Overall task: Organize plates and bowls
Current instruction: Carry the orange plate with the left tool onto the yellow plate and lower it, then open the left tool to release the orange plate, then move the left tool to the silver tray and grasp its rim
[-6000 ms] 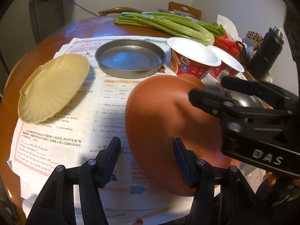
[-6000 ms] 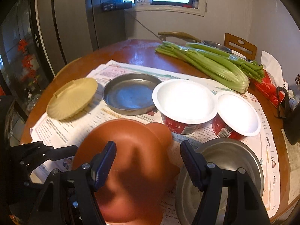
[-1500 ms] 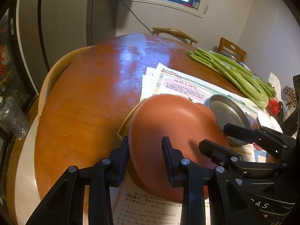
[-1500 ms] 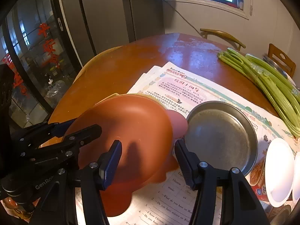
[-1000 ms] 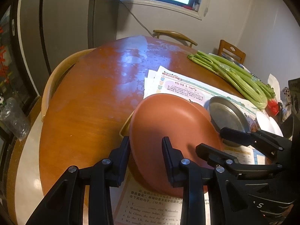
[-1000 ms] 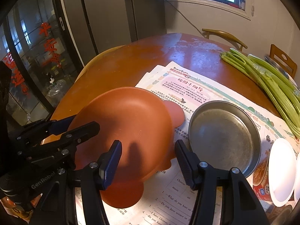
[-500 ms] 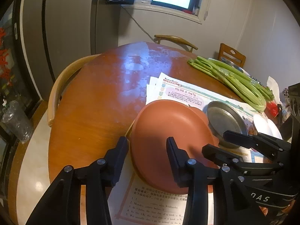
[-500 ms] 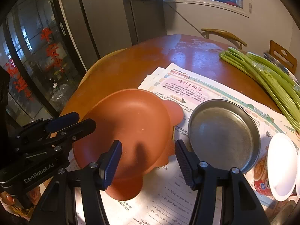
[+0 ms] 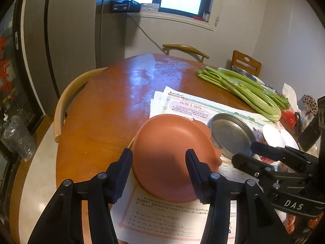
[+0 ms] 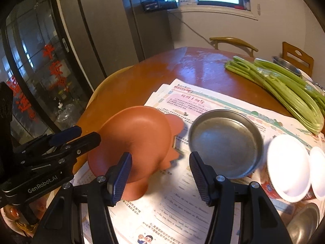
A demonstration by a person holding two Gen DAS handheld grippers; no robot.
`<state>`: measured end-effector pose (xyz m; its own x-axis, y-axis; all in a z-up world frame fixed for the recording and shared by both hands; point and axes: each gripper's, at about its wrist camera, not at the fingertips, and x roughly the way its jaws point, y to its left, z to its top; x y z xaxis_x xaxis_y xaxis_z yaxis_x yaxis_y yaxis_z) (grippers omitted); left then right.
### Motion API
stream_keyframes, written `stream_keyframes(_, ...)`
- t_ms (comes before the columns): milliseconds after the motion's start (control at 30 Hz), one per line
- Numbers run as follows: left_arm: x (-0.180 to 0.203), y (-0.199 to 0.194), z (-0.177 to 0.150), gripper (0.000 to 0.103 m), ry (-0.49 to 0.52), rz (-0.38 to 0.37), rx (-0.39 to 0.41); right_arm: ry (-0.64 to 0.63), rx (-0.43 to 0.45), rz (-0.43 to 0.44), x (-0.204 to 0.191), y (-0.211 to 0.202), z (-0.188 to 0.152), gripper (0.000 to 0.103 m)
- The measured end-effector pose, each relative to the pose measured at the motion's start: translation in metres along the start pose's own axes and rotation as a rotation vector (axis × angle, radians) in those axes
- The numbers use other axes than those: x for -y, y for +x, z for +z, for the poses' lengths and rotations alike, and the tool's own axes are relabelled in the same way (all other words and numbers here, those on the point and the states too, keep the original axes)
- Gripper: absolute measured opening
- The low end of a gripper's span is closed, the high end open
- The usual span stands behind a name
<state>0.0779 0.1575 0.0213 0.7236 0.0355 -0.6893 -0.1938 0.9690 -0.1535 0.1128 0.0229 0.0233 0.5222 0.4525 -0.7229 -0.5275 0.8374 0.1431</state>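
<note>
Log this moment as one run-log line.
left gripper: open | right gripper: open | terracotta plate: released, beside steel pan

Yellow plate (image 9: pixel 131 142): almost wholly hidden under terracotta plate (image 9: pixel 172 154); sliver of rim shows.
Steel bowl (image 10: pixel 304 221): cut off by frame edge.
Paper sheets (image 10: pixel 182 213): print unreadable.

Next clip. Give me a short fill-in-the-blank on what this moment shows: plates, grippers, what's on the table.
1. The terracotta plate lies to the ____ of the steel pan in the right wrist view.
2. Both the left gripper and the right gripper have their jaws ____.
3. The long green vegetable at the far side of the table is ____.
4. The plate and the pan rest on printed ____.

Missing words: left; open; celery; papers
</note>
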Motion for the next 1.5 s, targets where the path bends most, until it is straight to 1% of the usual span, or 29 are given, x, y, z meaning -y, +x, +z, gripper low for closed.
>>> stream_keyframes(300,0.026,-0.013,0.001,0.057,0.043,-0.020,0.015,0.063,0.050,-0.030,0.025,-0.031,-0.007,0.059)
stream_keyframes(500,0.053,-0.016,0.003,0.057,0.099,-0.055,0.008,0.116,0.087,-0.042,0.044,-0.054,-0.014,0.059)
stream_keyframes(633,0.075,-0.012,0.009,0.058,0.150,-0.095,-0.022,0.149,0.092,-0.042,0.057,-0.063,-0.020,0.059)
stream_keyframes(833,0.099,0.000,0.024,0.058,0.212,-0.132,-0.066,0.211,0.099,-0.055,0.078,-0.073,-0.030,0.059)
stream_keyframes(967,0.112,0.018,0.036,0.058,0.236,-0.149,-0.109,0.264,0.093,-0.048,0.092,-0.075,-0.037,0.059)
stream_keyframes(1167,0.124,0.052,0.052,0.058,0.294,-0.155,-0.180,0.307,0.073,-0.036,0.099,-0.068,-0.045,0.059)
stream_keyframes(1267,0.124,0.072,0.060,0.058,0.296,-0.172,-0.220,0.305,0.040,-0.024,0.096,-0.055,-0.045,0.059)
stream_keyframes(1367,0.126,0.093,0.067,0.058,0.301,-0.165,-0.253,0.318,0.014,-0.016,0.093,-0.041,-0.045,0.059)
stream_keyframes(1500,0.124,0.119,0.072,0.058,0.294,-0.163,-0.293,0.393,-0.021,-0.013,0.098,-0.019,-0.045,0.059)
